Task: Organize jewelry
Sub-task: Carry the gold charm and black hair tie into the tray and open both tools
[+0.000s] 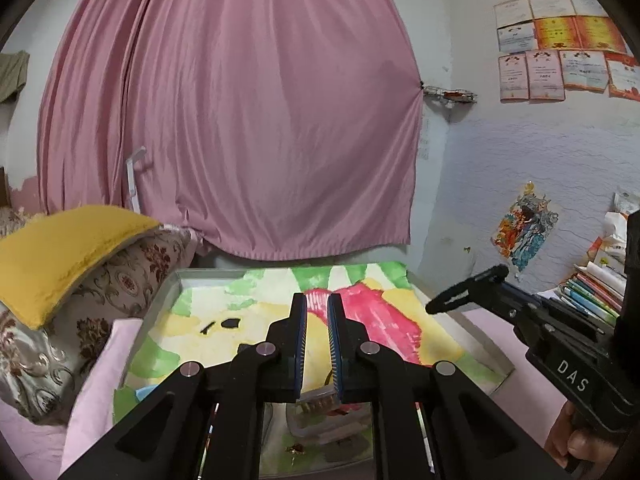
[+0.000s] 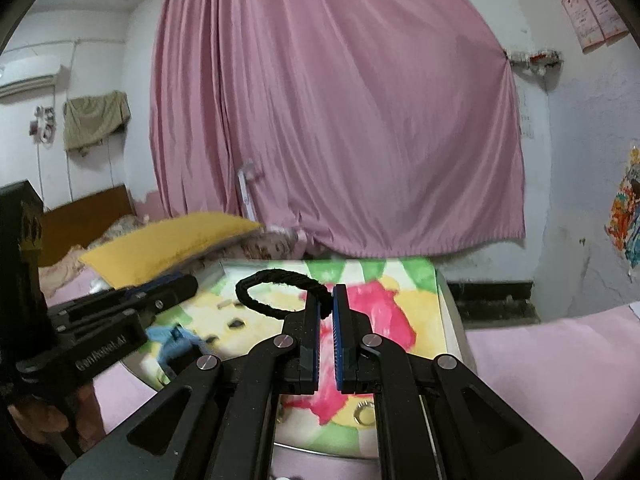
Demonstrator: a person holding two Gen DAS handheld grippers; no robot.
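My right gripper [image 2: 326, 296] is shut on a black braided bracelet [image 2: 264, 294], whose loop hangs out to the left of the fingertips above the colourful mat [image 2: 400, 280]. My left gripper [image 1: 317, 304] has its jaws close together; low between the pads sits the edge of a clear plastic jewelry box [image 1: 320, 420], whether it is gripped I cannot tell. A gold ring [image 2: 363, 414] lies on the mat under the right gripper. A small reddish piece [image 1: 296, 448] lies near the box. The right gripper [image 1: 464, 292] shows in the left view, the left gripper [image 2: 176, 288] in the right view.
The mat lies in a metal tray [image 1: 176, 280] on a pink bed. A yellow pillow [image 1: 60, 256] and floral cushion [image 1: 132, 276] sit left. Books [image 1: 592, 292] are stacked right. A pink curtain [image 1: 240, 120] hangs behind. A blue object [image 2: 176, 340] lies on the mat's left.
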